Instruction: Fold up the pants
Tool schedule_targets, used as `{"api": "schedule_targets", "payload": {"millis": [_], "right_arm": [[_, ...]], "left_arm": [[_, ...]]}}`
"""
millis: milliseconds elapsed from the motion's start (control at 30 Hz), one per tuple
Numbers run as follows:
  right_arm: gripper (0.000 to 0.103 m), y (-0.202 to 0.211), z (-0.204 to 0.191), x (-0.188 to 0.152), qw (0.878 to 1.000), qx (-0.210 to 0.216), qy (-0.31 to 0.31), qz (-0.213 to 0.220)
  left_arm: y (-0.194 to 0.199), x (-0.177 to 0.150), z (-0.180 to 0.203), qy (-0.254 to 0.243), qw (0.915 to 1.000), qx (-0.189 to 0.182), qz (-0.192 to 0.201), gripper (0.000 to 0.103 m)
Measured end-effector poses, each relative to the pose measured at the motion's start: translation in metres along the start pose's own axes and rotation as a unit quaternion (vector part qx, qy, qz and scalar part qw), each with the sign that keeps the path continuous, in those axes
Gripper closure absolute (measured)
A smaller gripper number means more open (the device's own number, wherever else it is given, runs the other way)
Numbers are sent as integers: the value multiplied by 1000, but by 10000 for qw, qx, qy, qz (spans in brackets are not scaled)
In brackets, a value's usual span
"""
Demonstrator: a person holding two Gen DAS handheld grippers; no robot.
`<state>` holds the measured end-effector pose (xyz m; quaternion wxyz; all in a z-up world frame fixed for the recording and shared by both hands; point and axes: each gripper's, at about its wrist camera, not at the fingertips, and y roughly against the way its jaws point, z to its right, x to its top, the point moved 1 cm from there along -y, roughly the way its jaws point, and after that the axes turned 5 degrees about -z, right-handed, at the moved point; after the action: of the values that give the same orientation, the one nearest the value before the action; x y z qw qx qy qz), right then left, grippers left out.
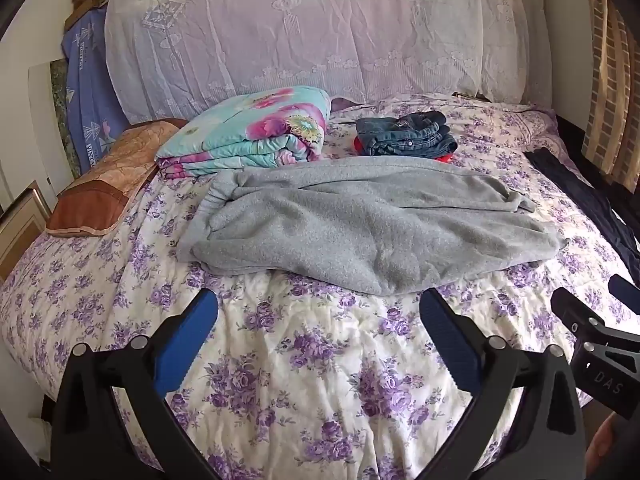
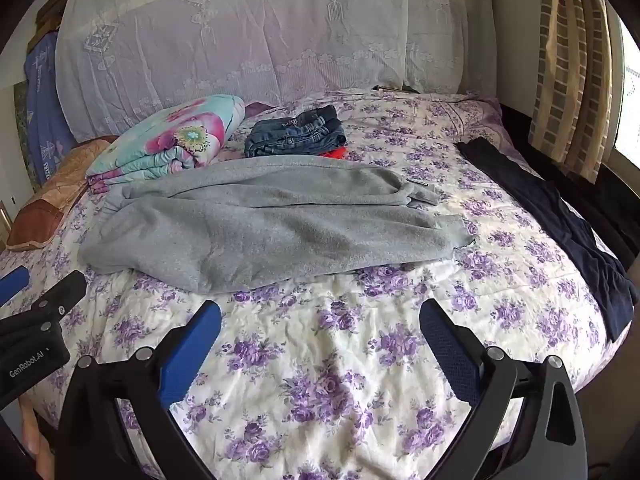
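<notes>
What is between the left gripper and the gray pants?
Only bare flowered bedspread lies between the open left gripper and the gray pants, seen in the left wrist view.

White letters reading "DAS" are showing on the black body of the right claw (image 1: 600,364), at the right edge of the left wrist view. "GenRobot.AI" is showing in white on the left claw (image 2: 30,354). On the blue cloth (image 1: 86,92) left of the lace-draped headboard (image 1: 320,32), "VINTA…" is partly showing.
</notes>
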<state>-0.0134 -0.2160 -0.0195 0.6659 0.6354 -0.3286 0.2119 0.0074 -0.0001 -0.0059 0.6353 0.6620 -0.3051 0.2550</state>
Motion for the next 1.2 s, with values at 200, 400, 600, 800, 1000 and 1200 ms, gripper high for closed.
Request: {"api": "schedule_targets", "payload": {"millis": [200,400,600,800,1000,1200], "right_arm": [[3,0,-2,-1,10000,-17,29,7],[3,10,-3,-2,10000,-26,30,39],[3,7,-5,-3,10000,-33,44,42],[3,8,-6,-3,10000,-31,49,35],[3,8,-7,-3,9999,-77,69,42],[3,9,-11,-3,9999,-75,97,37]], "left_arm": [[-1,0,1,-13,10000,9,10,5],[0,0,1,-17,10000,13,32,5],[0,0,0,5,10000,-4,48,5],[0,-1,-1,8,10000,-12,48,5],[0,0,-1,16,10000,-16,50,5],[0,-1,-1,11,10000,-13,49,5]]}}
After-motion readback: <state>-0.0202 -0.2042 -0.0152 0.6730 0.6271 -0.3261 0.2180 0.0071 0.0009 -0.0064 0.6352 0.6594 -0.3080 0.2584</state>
